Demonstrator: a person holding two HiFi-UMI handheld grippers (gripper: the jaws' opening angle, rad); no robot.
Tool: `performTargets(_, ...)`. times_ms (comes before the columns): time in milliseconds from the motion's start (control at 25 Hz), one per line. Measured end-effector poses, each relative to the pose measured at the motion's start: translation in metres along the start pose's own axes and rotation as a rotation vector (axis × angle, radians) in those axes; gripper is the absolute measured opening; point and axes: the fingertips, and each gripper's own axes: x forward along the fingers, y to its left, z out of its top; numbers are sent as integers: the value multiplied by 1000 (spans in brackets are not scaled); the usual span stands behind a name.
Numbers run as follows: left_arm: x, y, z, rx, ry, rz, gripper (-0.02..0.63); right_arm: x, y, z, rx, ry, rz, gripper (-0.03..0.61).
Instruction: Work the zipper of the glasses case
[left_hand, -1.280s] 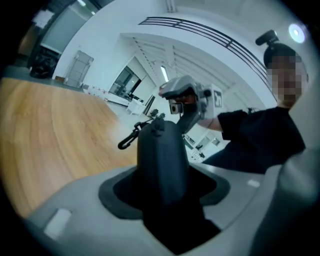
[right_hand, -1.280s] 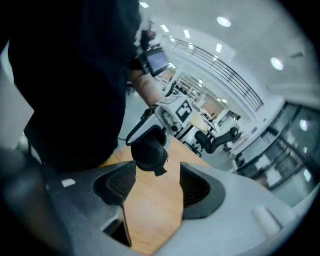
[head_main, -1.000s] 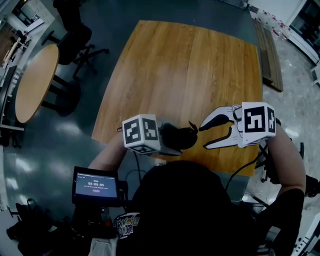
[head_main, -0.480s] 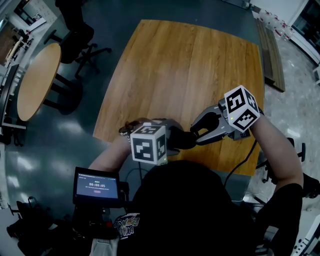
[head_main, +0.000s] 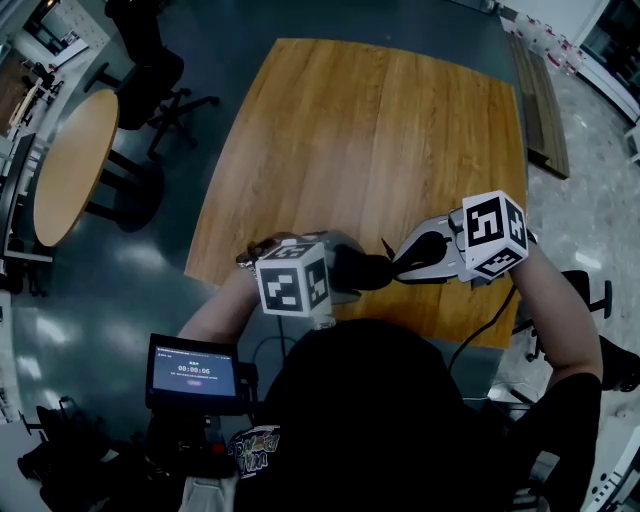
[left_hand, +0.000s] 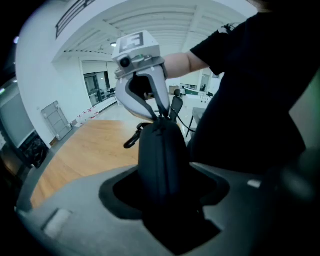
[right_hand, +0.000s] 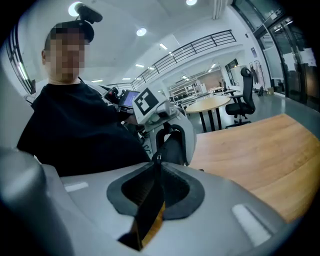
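Glasses case (left_hand: 161, 160): dark, rounded shell, standing on end in the left gripper (head_main: 338, 272) and held in the air just over the near edge of the table (head_main: 380, 140), close to the person's body. The zip seam runs up the middle of the face turned to the left gripper view.

Left gripper: fingers (left_hand: 80, 200) spread wide and clamped on the two broad sides of the case, low on the body. The seam is left free, which is right for this job.

Zipper pull (right_hand: 158, 157): a small bright tab at the top end of the case. The right gripper (right_hand: 156, 161) has just been closing, and its fingers are now pressed nearly together with the tab between the tips. It looks like a pinch on the pull, though the tab is tiny and partly hidden, so the bite cannot be fully confirmed. A dark clip loop (left_hand: 131, 142) hangs off the same end, beside the tips but not in them.

Handling judgement:
- Light; the semi-stiff shell should take a firm squeeze, though too much could bow the seam and bind the slider.
- The surface looks smooth, so the case may twist in the left hold under pull.
- The pull is thin and slips easily. Take it near its root and draw along the seam line, not away from it.
- Keep the clip loop clear of the tips.
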Motion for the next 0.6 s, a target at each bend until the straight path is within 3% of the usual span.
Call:
performTargets(240, -3, 5, -1, -14, -12, 9, 270, -5, -5, 3, -57, -40, -98, 91)
performTargets(440, 1, 1, 2, -20, -5, -1, 270, -2, -4, 0, -117, -32, -143, 77)
performTargets(600, 3, -4, 1, -32, -24, -31, 268, 1, 1, 4, -156, -23, -118, 55)
